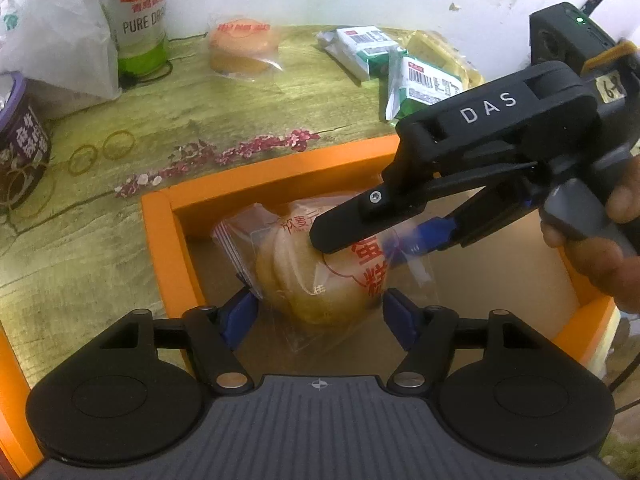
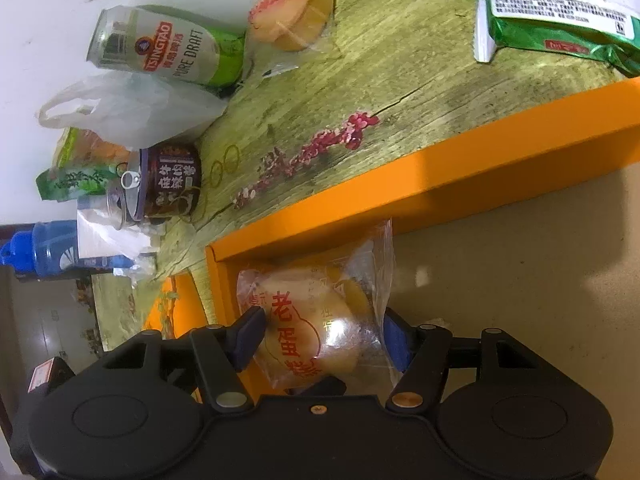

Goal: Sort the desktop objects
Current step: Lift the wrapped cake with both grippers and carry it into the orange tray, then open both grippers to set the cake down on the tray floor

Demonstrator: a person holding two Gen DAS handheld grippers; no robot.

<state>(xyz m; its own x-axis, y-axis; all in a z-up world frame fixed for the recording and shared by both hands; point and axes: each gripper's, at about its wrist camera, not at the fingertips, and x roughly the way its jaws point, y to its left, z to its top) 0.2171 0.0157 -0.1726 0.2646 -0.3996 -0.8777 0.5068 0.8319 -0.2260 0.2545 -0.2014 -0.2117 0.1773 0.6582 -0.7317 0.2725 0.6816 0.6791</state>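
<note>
So both claws are down inside the orange cardboard box with the plain tan floor (image 1: pixel 160 240), and both are around the same thing: a round yellow sponge cake sealed in a clear plastic wrapper with red print (image 1: pixel 320 276). It sits in the box's near-left corner, wrapper edge right up against the orange wall.

The right claw (image 2: pixel 320 336) looks clamped on it. In its own view the blue pads (image 2: pixel 250 338) press into the wrapper on both sides, and in the left view its black finger lies across the top of the cake. The left claw (image 1: pixel 318 316) has its jaws apart, a blue pad standing on either side of the cake. I can't tell if they touch the plastic or just bracket it.

My guess is the cake is being set down in the corner to leave the rest of the floor free, with the left claw steadying it so the slippery wrapper doesn't skate.

Still out on the green wood-grain counter (image 1: pixel 120 208): a second wrapped cake (image 1: pixel 240 48), green and white snack packets (image 1: pixel 400 64), a green and white Tsingtao beer can (image 1: pixel 138 20) and a purple tin (image 1: pixel 20 144).
</note>
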